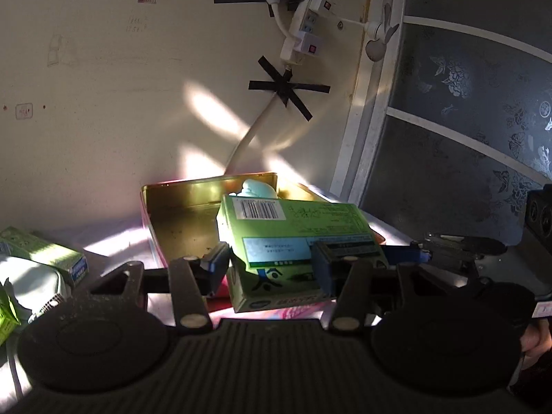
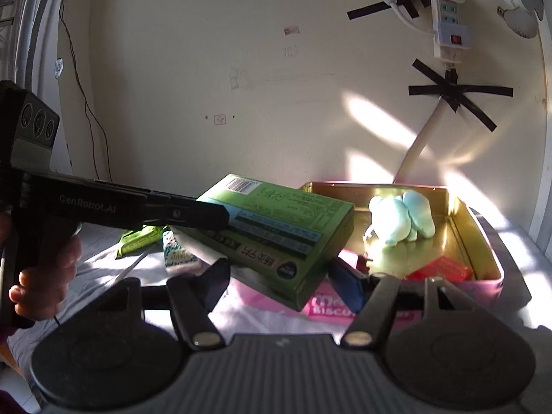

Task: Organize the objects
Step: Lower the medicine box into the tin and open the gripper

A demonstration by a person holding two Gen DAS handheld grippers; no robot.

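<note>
My left gripper point(image 1: 272, 264) is shut on a flat green box point(image 1: 293, 238) and holds it tilted above the near edge of an open gold-lined tin point(image 1: 179, 203). In the right wrist view the green box point(image 2: 276, 231) hangs from the left gripper's finger point(image 2: 193, 212), left of the tin point(image 2: 483, 241). A pale blue soft toy point(image 2: 403, 220) and a red packet point(image 2: 441, 269) lie in the tin. My right gripper point(image 2: 286, 283) is open and empty, low in front of the box and the tin's near wall.
A small green carton point(image 1: 51, 255) and a white object point(image 1: 31, 286) lie left on the white cloth. Green packets point(image 2: 138, 238) and a small patterned pack point(image 2: 177, 253) lie behind the box. A wall with a taped power strip point(image 1: 303, 31) stands behind; a window frame point(image 1: 372, 127) is to the right.
</note>
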